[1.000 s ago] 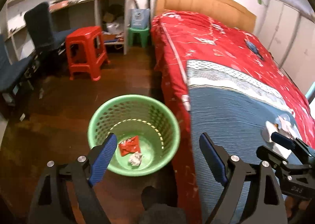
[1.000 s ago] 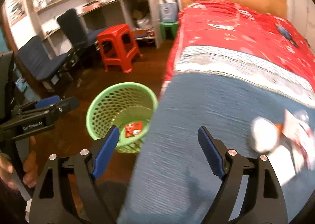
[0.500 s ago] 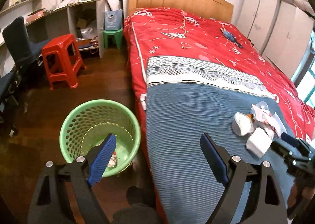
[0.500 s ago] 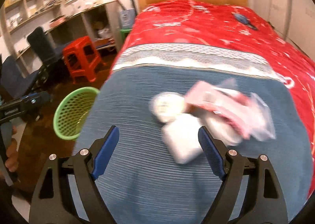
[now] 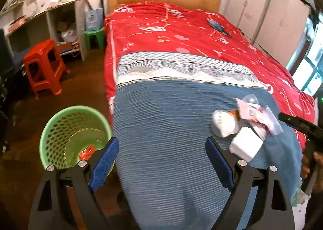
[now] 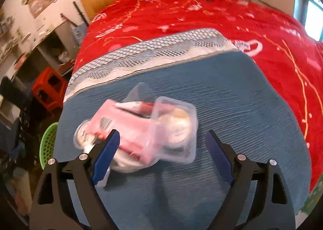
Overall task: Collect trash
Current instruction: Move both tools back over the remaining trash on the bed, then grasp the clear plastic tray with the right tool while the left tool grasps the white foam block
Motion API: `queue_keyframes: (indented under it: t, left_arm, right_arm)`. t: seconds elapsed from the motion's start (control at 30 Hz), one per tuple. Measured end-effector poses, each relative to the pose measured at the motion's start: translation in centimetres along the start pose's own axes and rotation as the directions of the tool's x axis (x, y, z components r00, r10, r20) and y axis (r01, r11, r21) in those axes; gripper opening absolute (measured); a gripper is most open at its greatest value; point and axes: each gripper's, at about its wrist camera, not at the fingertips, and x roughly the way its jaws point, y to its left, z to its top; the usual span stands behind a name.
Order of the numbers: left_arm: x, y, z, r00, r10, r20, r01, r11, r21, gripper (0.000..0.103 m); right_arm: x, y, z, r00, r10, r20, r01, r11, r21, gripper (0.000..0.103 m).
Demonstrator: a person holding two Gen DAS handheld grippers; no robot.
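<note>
A heap of trash lies on the blue blanket point(image 5: 171, 129): a pink packet point(image 6: 125, 127), a clear plastic tub point(image 6: 173, 127), a white round lid point(image 6: 82, 135) and a white wad point(image 5: 245, 145). My right gripper point(image 6: 163, 137) hovers just over the heap. Its jaws are opening, the tub and packet show between them, and the pads press on nothing. My left gripper point(image 5: 161, 145) is open and empty above the blanket's left edge. The green mesh basket point(image 5: 74, 135) stands on the floor beside the bed with a red wrapper point(image 5: 86, 153) inside.
A red quilt point(image 5: 171, 34) covers the far half of the bed, with a dark object point(image 5: 218, 26) on it. A red stool point(image 5: 42, 64) and a small green stool point(image 5: 93, 36) stand by the desk on the left. A hand point(image 5: 306, 167) holds the right tool at the right edge.
Both views swung from the basket toward the bed. The right gripper travelled over the blanket to the trash heap and its jaws spread wider. The basket slid to the left view's lower left.
</note>
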Motion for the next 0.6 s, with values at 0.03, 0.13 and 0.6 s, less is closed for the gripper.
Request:
queue_keyframes:
  t: [0.03, 0.13, 0.6]
  left_arm:
    - [0.2, -0.5, 0.2, 1.000, -0.007, 0.000, 0.007, 1.000, 0.008, 0.084]
    - [0.9, -2.1, 1.1, 0.999, -0.034, -0.003, 0.034, 0.999, 0.041, 0.084]
    - [6.5, -9.5, 4.8, 0.973, -0.200, -0.115, 0.217, 0.963, 0.160, 0.084]
  right_arm:
    - [0.4, -0.5, 0.3, 1.000, 0.010, -0.008, -0.010, 1.000, 0.019, 0.086]
    - [1.5, -1.2, 1.1, 0.999, 0.036, -0.036, -0.034, 0.998, 0.058, 0.086]
    - [3.4, -1.4, 0.9, 0.992, 0.067, -0.105, -0.062, 0.997, 0.055, 0.067]
